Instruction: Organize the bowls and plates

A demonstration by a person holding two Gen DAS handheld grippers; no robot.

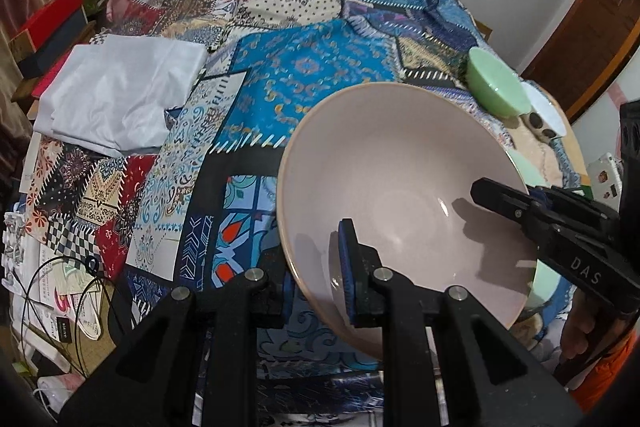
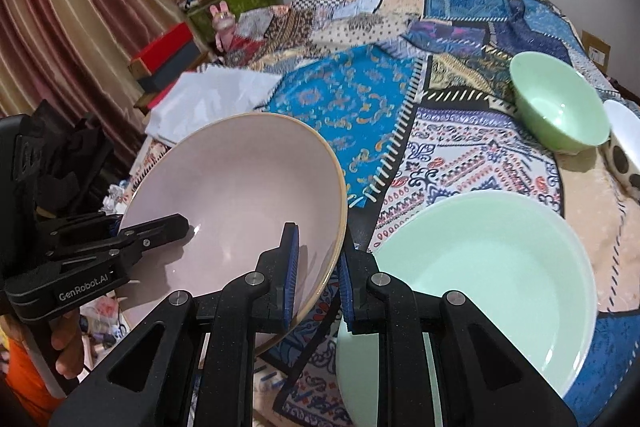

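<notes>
A large pale pink bowl (image 1: 400, 179) (image 2: 240, 179) hangs tilted above the patchwork-covered table, held by both grippers. My left gripper (image 1: 320, 269) is shut on its near-left rim, one pad inside and one outside. My right gripper (image 2: 318, 279) is shut on the opposite rim the same way. Each gripper also shows in the other's view: the right gripper (image 1: 500, 199) and the left gripper (image 2: 160, 227). A light green plate (image 2: 480, 287) lies just right of the bowl and partly under it. A small green bowl (image 2: 560, 107) (image 1: 496, 83) stands farther back.
A white bowl with dark spots (image 2: 624, 147) sits beside the small green bowl. Folded white cloth (image 1: 116, 95) lies at the table's left. Boxes (image 2: 168, 55) and clutter crowd the far left by a curtain (image 2: 60, 27). Cables (image 1: 60, 287) and papers lie at the near left edge.
</notes>
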